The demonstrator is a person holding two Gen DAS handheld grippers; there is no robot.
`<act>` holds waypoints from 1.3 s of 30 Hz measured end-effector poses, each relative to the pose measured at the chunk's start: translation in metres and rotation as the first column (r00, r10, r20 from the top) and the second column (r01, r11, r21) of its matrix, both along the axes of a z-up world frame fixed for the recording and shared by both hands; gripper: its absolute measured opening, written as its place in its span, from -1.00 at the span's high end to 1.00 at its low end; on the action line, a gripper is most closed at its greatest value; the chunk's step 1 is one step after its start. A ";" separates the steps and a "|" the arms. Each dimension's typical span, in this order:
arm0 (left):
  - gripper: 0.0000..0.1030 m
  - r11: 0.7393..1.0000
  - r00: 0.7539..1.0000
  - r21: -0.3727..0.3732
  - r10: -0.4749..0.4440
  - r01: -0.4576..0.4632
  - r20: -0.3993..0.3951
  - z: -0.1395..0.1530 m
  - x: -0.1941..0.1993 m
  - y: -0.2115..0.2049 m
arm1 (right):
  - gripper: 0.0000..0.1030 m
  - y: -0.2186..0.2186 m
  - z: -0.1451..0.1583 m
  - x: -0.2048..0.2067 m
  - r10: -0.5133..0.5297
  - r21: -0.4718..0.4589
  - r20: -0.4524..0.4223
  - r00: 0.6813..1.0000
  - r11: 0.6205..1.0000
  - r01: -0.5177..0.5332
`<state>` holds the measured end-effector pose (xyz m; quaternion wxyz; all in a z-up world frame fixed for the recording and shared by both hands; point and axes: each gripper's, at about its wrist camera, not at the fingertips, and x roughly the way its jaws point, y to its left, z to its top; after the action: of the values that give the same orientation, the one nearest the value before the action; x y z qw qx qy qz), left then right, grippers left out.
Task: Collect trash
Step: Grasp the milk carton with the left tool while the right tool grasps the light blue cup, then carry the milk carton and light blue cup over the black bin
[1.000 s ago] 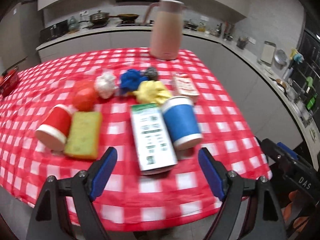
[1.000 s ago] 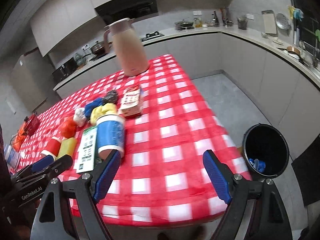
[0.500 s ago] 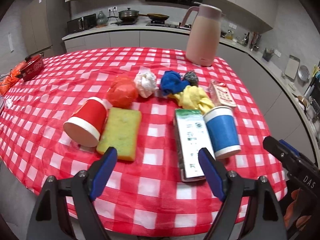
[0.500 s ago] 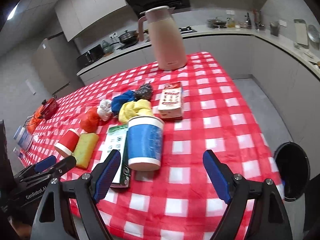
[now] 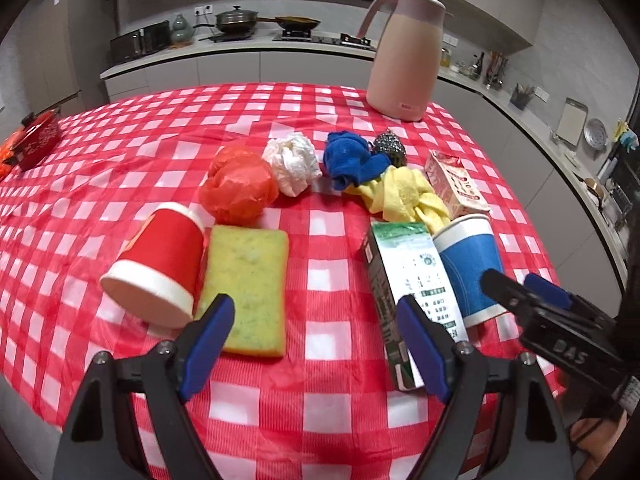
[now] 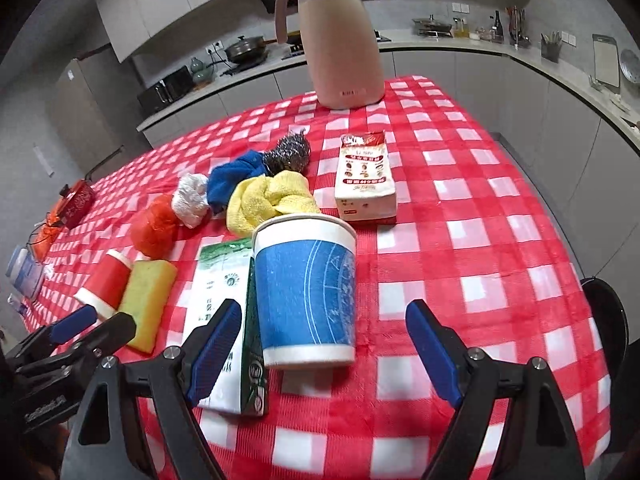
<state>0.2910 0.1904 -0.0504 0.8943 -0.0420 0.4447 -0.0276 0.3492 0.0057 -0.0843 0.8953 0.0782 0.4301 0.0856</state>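
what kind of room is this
Most likely a home kitchen: a counter along the wall carries a lidded pot and frying pan on a stove, with a microwave beside them and cabinets below.

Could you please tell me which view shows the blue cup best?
The right wrist view: the blue cup stands close and unobstructed. In the left wrist view it sits off to the side, partly hidden behind the right hand-held gripper.
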 end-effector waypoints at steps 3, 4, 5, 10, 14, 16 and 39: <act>-0.63 1.000 1.000 -0.005 -0.016 0.016 -0.007 -0.003 0.007 0.001 | -0.67 0.006 -0.008 0.010 -0.003 -0.013 -0.017 1.000 1.000 0.003; -0.63 1.000 1.000 -0.008 -0.020 0.020 -0.010 -0.004 0.009 0.001 | -0.67 0.008 -0.011 0.014 -0.006 -0.020 -0.022 1.000 1.000 0.005; -0.63 1.000 1.000 -0.010 -0.022 0.022 -0.011 -0.005 0.010 0.001 | -0.67 0.009 -0.013 0.016 -0.007 -0.022 -0.028 1.000 1.000 0.006; -0.63 0.999 0.999 -0.013 -0.035 0.035 -0.018 -0.006 0.018 -0.002 | -0.67 0.009 -0.020 0.026 -0.007 -0.011 -0.044 0.999 1.000 0.006; -0.63 0.999 0.999 -0.016 -0.048 0.047 -0.023 -0.007 0.022 -0.009 | -0.36 0.007 -0.022 0.029 0.007 0.001 -0.048 0.999 1.000 -0.007; -0.63 0.998 0.998 -0.019 -0.056 0.055 -0.025 -0.008 0.023 -0.013 | -0.30 0.004 -0.022 0.028 0.015 0.009 -0.047 0.999 1.000 -0.015; -0.31 0.993 0.989 -0.016 -0.118 0.117 -0.091 -0.050 0.034 -0.075 | -0.33 -0.057 -0.021 0.017 -0.042 0.003 -0.059 0.997 0.999 0.042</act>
<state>0.3246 0.1154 -0.1008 0.8696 -0.0217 0.4867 -0.0804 0.3663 -0.0518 -0.1055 0.8836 0.0917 0.4545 0.0653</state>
